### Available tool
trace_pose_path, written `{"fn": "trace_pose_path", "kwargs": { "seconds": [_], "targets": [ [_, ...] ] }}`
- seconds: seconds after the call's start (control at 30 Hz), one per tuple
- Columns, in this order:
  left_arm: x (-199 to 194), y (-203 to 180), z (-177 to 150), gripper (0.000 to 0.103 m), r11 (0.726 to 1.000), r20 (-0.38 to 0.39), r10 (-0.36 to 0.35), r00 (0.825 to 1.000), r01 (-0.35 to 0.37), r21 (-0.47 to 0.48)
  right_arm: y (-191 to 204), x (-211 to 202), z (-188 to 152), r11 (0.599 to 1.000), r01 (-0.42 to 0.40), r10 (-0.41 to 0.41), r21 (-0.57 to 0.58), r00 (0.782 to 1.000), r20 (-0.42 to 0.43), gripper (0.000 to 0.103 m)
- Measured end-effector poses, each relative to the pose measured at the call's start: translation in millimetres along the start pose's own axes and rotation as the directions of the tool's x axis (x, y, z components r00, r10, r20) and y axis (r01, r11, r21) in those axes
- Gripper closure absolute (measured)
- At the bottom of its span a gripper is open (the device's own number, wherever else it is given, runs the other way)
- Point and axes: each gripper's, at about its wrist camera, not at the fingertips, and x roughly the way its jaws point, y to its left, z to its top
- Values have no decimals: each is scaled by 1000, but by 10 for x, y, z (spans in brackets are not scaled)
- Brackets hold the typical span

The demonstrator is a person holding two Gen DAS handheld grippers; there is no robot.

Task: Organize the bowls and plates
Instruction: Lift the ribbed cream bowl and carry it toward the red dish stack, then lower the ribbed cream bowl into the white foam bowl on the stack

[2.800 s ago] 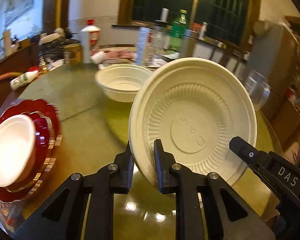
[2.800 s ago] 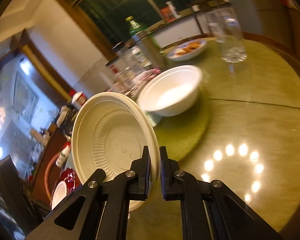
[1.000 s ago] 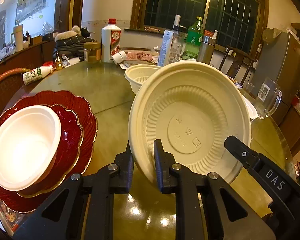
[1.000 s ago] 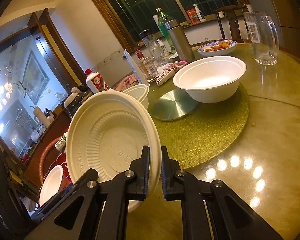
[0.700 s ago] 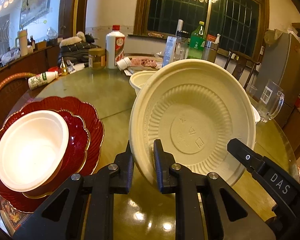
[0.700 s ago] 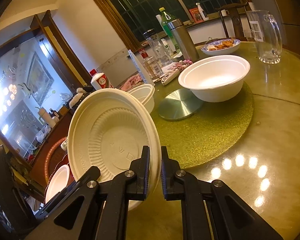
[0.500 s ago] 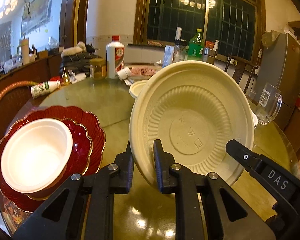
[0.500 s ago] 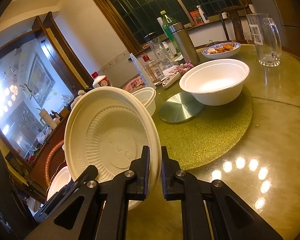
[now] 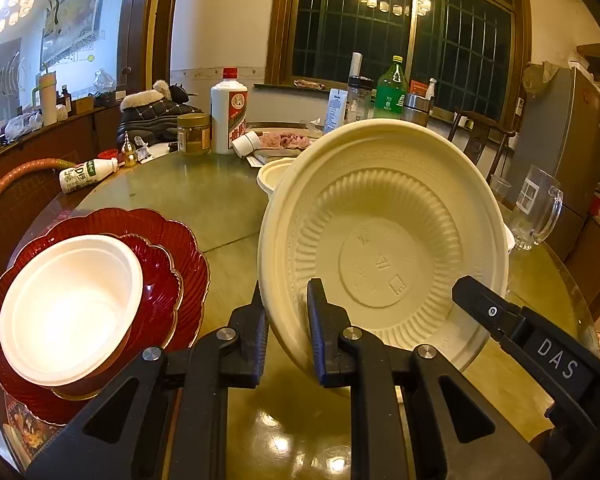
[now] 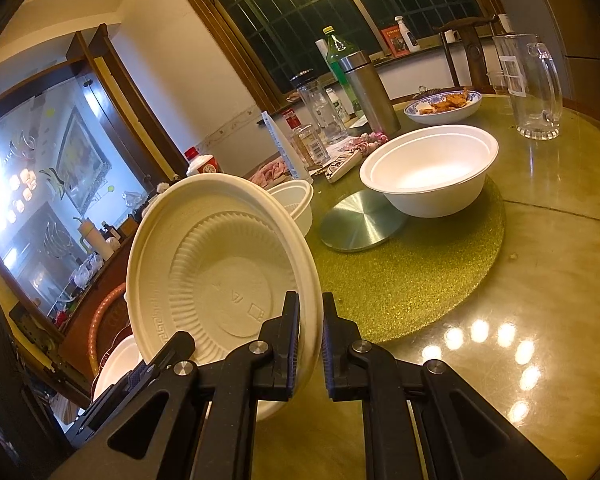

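The cream disposable plate (image 9: 384,248), held on edge above the table (image 9: 204,204), is clamped at its rim by both the left gripper (image 9: 286,312) and the right gripper (image 10: 310,330). Uneven pull between them could buckle the thin rim. A slip could drop it onto the white bowl (image 9: 70,308) nested in the red plates (image 9: 180,256) just beside it.

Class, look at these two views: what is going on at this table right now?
A person with two handheld grippers is sorting tableware. The left gripper and right gripper both clamp the rim of one cream plate, held tilted above the table. A white bowl sits on stacked red plates beside it.
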Motion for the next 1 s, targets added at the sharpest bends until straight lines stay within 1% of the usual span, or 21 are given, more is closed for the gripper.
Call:
{"fn": "trace_pose_path", "kwargs": {
  "seconds": [0.27,0.6,0.7,0.77,0.9,1.0],
  "targets": [
    [-14,24,1,87,1000,11,-8,1000,8,-3,1,-9,2,1000,-4,4,3,1000,5,93],
    [-65,1,1,87,1000,40,26,999,-26,6,39,-41,7,1000,-3,3,-17,1000,15,93],
    [-174,8,48,87,999,59,43,997,-44,16,78,-71,32,1000,-10,10,-21,1000,15,93],
    [-286,80,95,87,999,59,48,997,-48,8,152,-122,45,999,-18,19,-40,1000,16,93],
    [-512,239,181,87,998,76,68,995,-69,6,341,-242,54,996,-74,75,-55,997,5,93],
    [-728,403,233,87,997,98,83,992,-83,-6,572,-347,47,991,-106,106,-85,994,-6,93]
  ]
}}
